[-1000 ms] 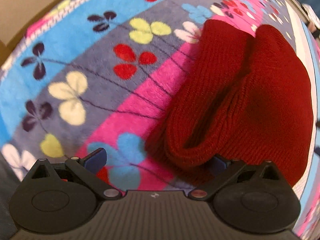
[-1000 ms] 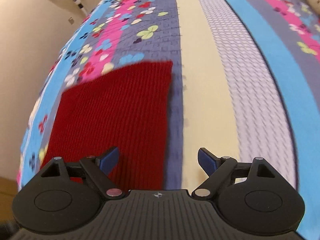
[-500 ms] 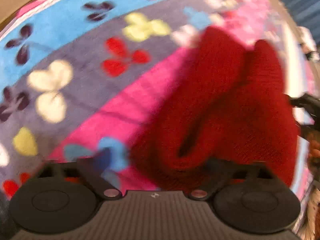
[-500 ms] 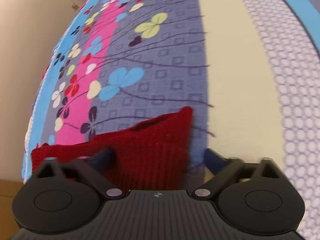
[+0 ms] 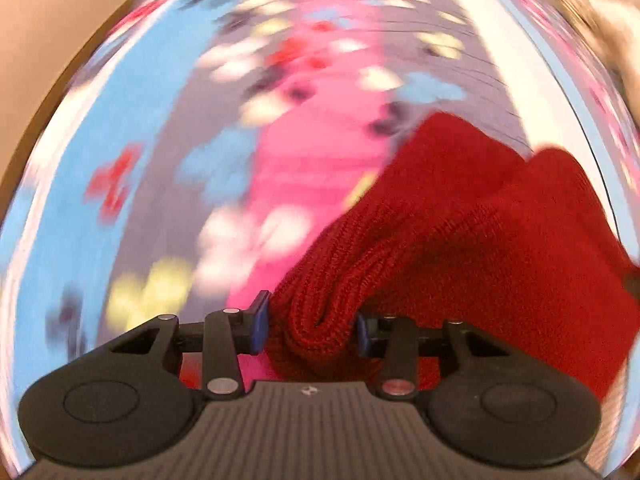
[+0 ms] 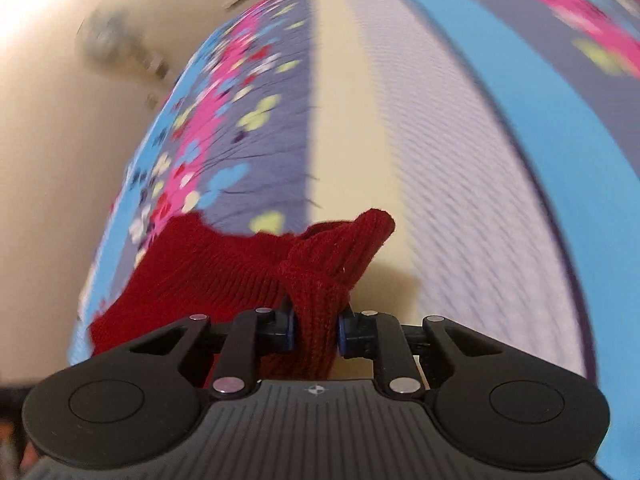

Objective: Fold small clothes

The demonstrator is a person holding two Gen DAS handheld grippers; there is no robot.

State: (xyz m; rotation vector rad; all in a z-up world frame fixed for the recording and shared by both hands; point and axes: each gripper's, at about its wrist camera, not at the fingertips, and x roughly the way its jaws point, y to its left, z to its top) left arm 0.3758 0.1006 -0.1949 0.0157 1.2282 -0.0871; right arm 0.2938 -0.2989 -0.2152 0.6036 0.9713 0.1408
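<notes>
A red knitted hat [image 5: 472,216] lies partly lifted over a flowered blanket. My left gripper [image 5: 310,326] is shut on a bunched fold of the hat's edge. In the right wrist view the same red hat [image 6: 224,264] stretches off to the left, and my right gripper [image 6: 314,326] is shut on its corner, which sticks up as a point above the jaws. The hat hangs between the two grippers, raised off the blanket.
The blanket [image 6: 460,152] has blue, grey, pink, cream and lilac stripes with flower prints, and also shows in the left wrist view [image 5: 168,128]. A pale wall [image 6: 60,128] runs along its left side. Both views are blurred by motion.
Both grippers were open beside the flat hat; now both have shut on its edges and lifted it. The views have swung and blurred.
</notes>
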